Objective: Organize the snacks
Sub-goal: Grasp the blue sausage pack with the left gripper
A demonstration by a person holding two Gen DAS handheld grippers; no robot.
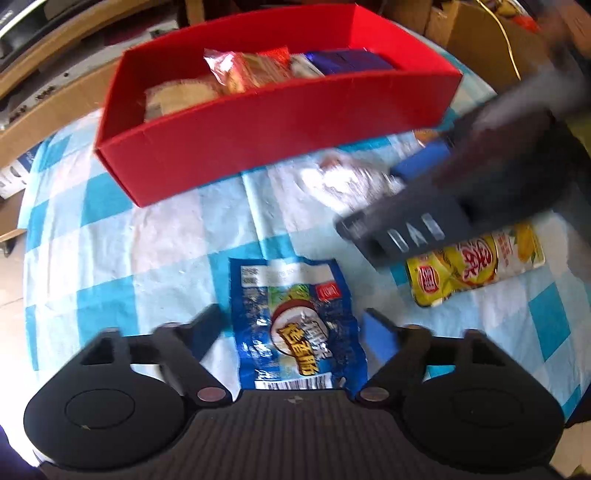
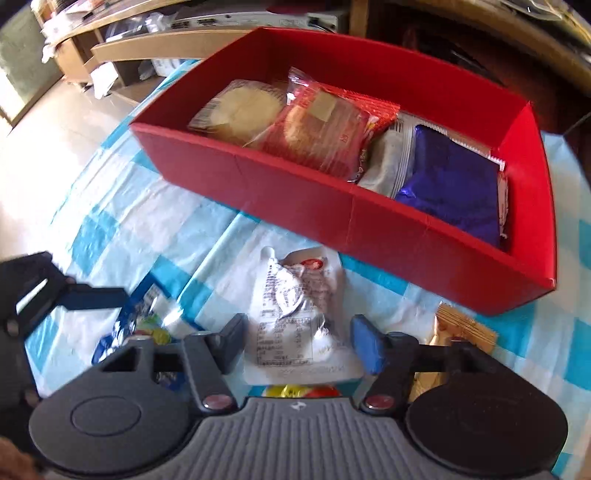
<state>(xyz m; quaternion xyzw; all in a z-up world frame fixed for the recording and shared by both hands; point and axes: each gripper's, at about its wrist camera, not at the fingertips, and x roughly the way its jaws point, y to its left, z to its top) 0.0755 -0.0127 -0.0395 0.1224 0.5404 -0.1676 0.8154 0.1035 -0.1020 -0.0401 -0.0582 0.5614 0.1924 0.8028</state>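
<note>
Blue-and-white checked tablecloth (image 1: 122,236), cardboard boxes (image 1: 476,33) and wooden shelving (image 2: 74,48) crowding round. Red box (image 2: 332,206) at 12 o'clock, four snacks inside. Left gripper (image 1: 295,325) partway open astride a blue packet (image 1: 295,325), no squeeze visible. Right gripper (image 2: 299,336) likewise around a white packet (image 2: 295,306); contact unclear.

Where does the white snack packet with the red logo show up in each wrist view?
Left wrist: white snack packet lies right of centre, blurred, on the checked cloth just in front of the red box, partly behind the right gripper.
Right wrist: the packet sits low and central, between that gripper's fingers.
Shared landmark: the red box, directly behind the packet in both.
</note>
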